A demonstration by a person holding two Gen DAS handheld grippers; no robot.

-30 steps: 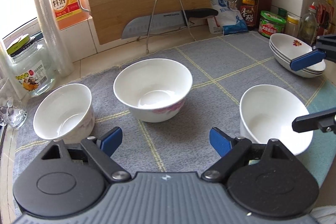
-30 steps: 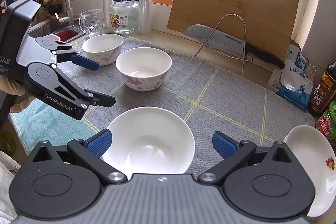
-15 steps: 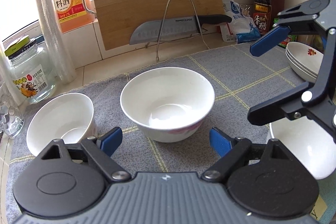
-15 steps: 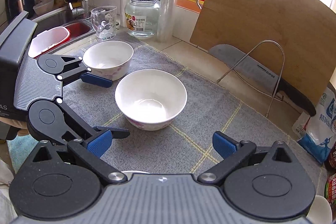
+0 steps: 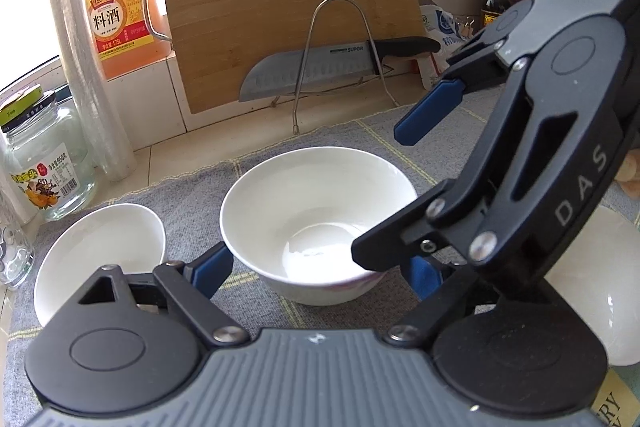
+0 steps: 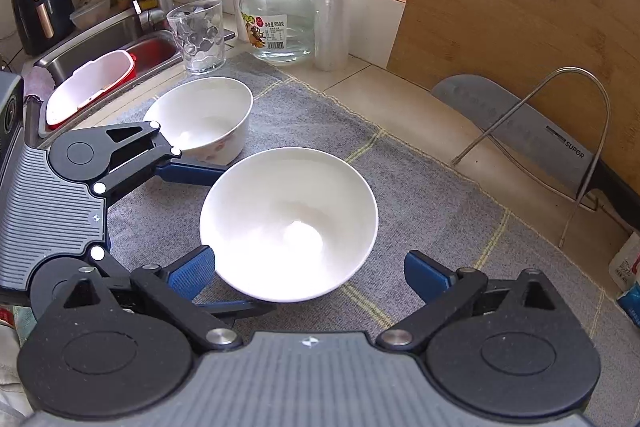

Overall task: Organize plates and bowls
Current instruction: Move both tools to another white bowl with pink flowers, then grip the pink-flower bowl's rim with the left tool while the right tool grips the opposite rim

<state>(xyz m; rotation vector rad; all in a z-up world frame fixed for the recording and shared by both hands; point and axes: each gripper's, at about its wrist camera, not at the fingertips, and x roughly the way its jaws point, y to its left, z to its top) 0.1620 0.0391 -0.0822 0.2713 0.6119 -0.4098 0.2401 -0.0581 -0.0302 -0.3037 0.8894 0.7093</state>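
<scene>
Right gripper [image 6: 306, 273] spread, left gripper [image 5: 316, 271] spread; both flank glossy round bowl [image 6: 288, 223].

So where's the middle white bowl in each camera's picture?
Left wrist view: the middle bowl sits at centre, just beyond the left gripper.
Right wrist view: it sits at centre, just beyond the right gripper.
Shared landmark: the knife against the wooden cutting board.
</scene>
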